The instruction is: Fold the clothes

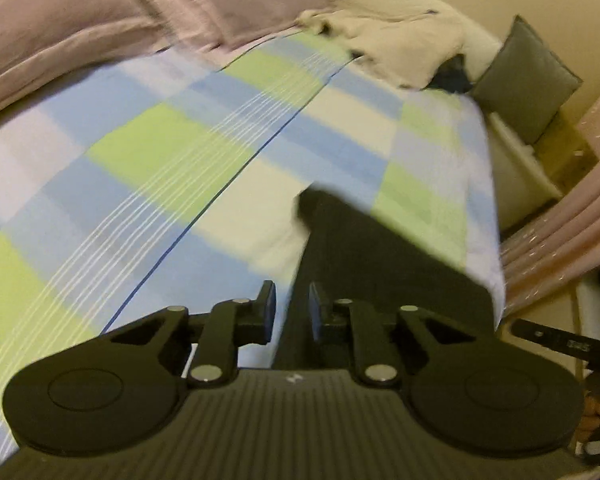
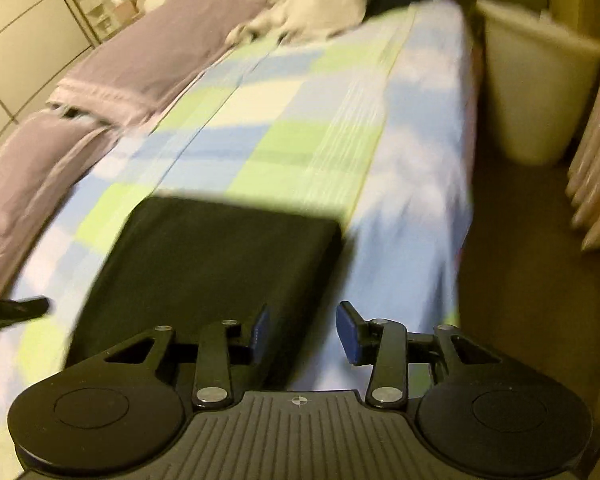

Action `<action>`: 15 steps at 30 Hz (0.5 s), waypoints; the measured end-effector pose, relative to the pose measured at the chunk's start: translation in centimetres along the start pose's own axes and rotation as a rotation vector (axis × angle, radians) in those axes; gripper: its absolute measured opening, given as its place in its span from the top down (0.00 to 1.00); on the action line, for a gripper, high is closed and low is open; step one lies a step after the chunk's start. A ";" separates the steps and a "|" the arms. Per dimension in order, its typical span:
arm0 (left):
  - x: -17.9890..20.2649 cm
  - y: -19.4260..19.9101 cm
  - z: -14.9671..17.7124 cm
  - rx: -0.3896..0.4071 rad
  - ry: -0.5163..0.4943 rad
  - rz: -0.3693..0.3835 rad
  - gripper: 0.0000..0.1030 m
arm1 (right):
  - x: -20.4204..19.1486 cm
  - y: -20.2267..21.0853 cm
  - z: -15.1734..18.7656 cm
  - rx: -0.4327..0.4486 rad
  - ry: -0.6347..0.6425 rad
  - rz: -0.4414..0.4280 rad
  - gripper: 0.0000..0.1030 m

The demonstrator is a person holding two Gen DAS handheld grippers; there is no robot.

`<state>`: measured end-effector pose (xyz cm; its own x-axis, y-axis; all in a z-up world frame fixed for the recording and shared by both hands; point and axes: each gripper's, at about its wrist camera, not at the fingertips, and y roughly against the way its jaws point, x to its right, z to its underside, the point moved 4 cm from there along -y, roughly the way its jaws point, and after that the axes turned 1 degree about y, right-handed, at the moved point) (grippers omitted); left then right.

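A bed point(image 1: 160, 152) wears a checked sheet of blue, green and white squares. Along its far side lies a mauve duvet point(image 1: 80, 20), with a crumpled cream blanket point(image 1: 400, 40) near the head (something dark shows beside it). A grey cushion point(image 1: 528, 76) leans off the bed's corner, and pink curtains point(image 1: 572, 216) hang nearby.

The left black plastic two-finger gripper point(image 1: 292, 312) and its right twin point(image 2: 302, 332) look alike: blue pads on the fingers point(image 2: 348, 334), silver pivot screws, round side discs (smooth-topped), and a ribbed grey housing with a small near-edge marking.
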<state>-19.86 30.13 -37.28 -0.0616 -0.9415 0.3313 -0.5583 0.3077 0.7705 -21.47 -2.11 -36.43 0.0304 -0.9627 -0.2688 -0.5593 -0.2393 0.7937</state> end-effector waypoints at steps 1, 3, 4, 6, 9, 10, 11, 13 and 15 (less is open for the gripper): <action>0.9 -1.1 -1.0 0.005 -0.025 0.020 0.89 | 0.4 -0.7 -1.0 0.019 0.001 0.006 0.60; 2.6 -3.8 -2.3 -0.005 -0.067 0.042 0.90 | 0.8 -2.6 -2.7 0.039 0.021 0.011 0.60; 3.1 -5.5 -2.6 -0.010 -0.084 0.041 0.91 | 0.6 -3.6 -3.1 0.046 0.043 0.018 0.60; 3.7 -8.7 -3.0 -0.021 -0.123 0.012 0.91 | 0.0 -6.0 -3.5 0.057 0.099 0.032 0.60; 2.3 -13.6 -1.2 -0.071 -0.150 -0.062 0.94 | 0.1 -9.5 -2.5 0.027 0.187 0.072 0.60; 1.7 -14.4 -0.3 -0.067 -0.116 -0.037 0.94 | 0.4 -10.5 -2.0 0.028 0.203 0.072 0.60; 1.7 -14.2 -0.3 -0.059 -0.113 -0.036 0.94 | 0.8 -10.8 -1.7 0.036 0.207 0.067 0.60; 1.7 -13.7 -0.2 -0.043 -0.107 -0.033 0.94 | 1.6 -11.2 -1.7 0.024 0.186 0.043 0.60; 2.0 -12.6 -0.5 -0.038 -0.128 -0.040 0.94 | 2.1 -10.6 -2.3 0.006 0.140 0.020 0.60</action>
<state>-12.54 24.43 -46.00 -0.1462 -0.9622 0.2298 -0.5304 0.2724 0.8028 -13.58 -1.83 -44.21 0.1347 -0.9755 -0.1738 -0.5658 -0.2197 0.7947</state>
